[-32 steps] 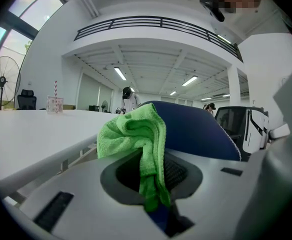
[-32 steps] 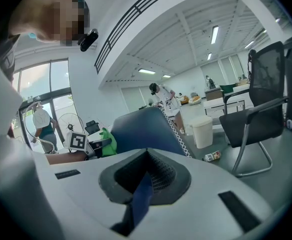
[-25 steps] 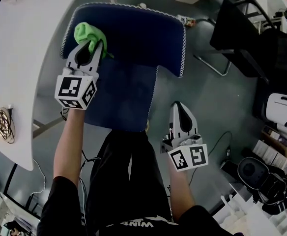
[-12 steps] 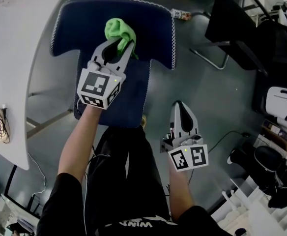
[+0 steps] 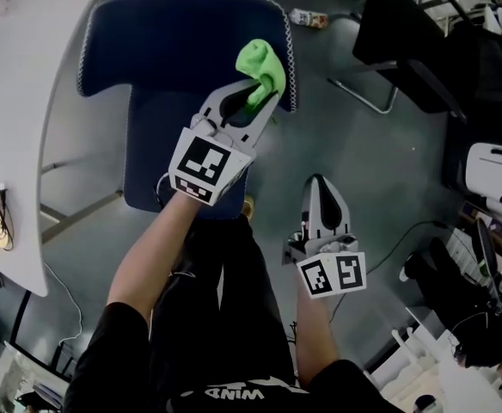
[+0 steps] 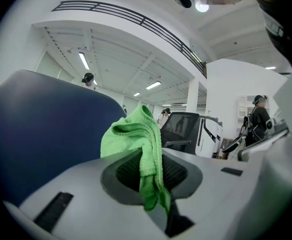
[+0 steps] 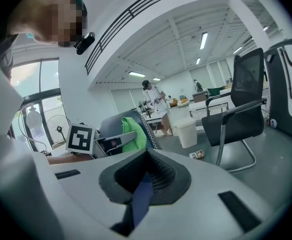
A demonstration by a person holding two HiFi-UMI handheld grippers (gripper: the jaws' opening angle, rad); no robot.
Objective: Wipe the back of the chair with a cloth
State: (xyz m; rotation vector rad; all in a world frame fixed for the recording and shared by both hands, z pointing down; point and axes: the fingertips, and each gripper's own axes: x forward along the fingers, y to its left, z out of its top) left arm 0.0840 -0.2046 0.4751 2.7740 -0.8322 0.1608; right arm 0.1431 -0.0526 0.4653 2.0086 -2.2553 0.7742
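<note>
Our left gripper point(image 5: 253, 100) pinches the green cloth point(image 5: 262, 65) at the blue chair back point(image 5: 174, 41) edge; we seem mid-wipe, so next rub across it.

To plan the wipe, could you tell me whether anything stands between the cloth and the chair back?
Nothing visible does. The left gripper holds the cloth by the right edge of the chair back, with no other thing between them.

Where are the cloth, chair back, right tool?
cloth point(image 5: 262, 67), head view, bunched top
chair back point(image 5: 182, 46), head view, upper blue panel
right tool point(image 5: 318, 184), head view, between its tips
</note>
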